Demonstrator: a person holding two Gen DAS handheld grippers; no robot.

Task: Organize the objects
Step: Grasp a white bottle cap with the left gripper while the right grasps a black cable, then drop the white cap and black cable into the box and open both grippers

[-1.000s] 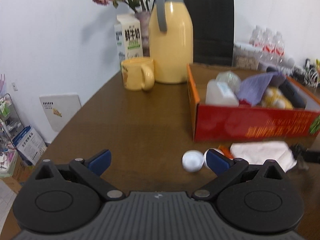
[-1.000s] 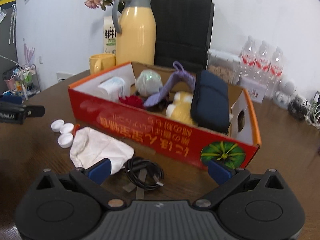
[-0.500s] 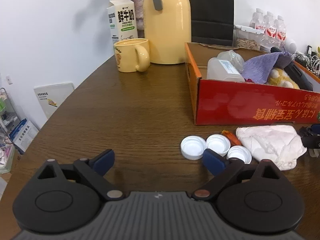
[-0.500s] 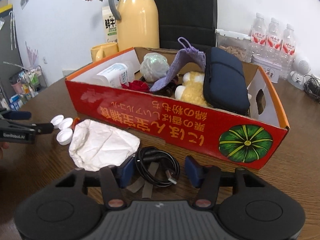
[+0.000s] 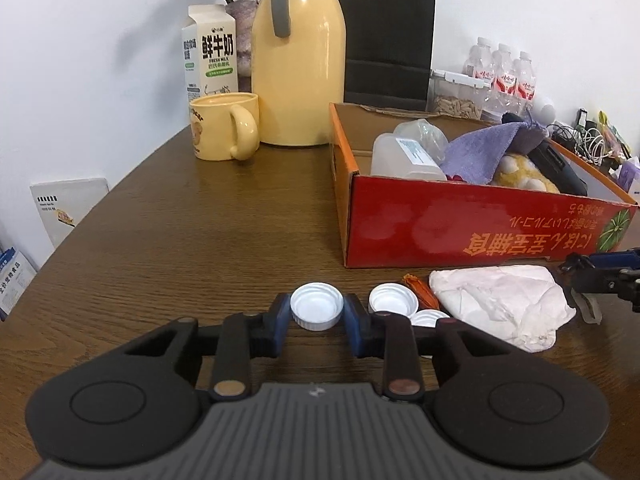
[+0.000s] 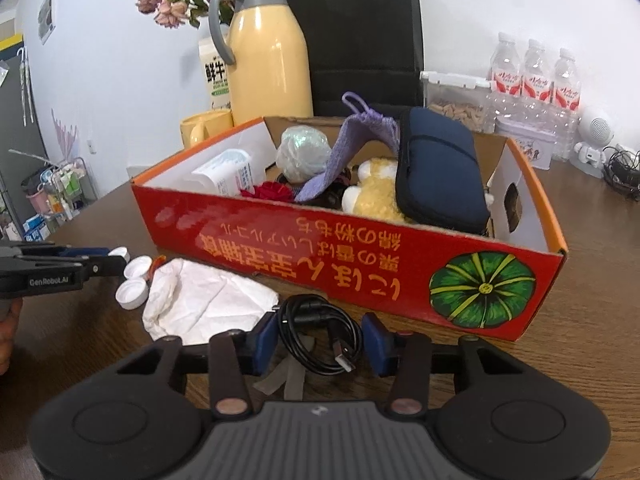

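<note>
A white bottle cap (image 5: 316, 312) lies open side up on the brown table, and my left gripper (image 5: 317, 302) has it between closing jaws, both blue pads touching its rim. Two more white caps (image 5: 393, 300) sit just right of it, beside a small orange scrap (image 5: 418, 288) and a crumpled white cloth (image 5: 500, 304). My right gripper (image 6: 319, 326) is closing on a coiled black cable (image 6: 304, 308), with the pads against both sides of the coil. Behind stands the red cardboard box (image 6: 280, 240), which holds several items. The left gripper (image 6: 100, 260) also shows at the left edge of the right wrist view.
A yellow thermos jug (image 5: 298, 60), a yellow mug (image 5: 224, 126) and a milk carton (image 5: 210, 52) stand at the back left. A black paper bag (image 5: 384, 32), a snack container (image 5: 458, 98) and water bottles (image 5: 502, 72) line the wall. The table's curved edge (image 5: 80, 232) runs along the left.
Both grippers went from wide open to closed in: the left around the leftmost white cap, the right around the black cable coil. Both views tipped slightly downward.
</note>
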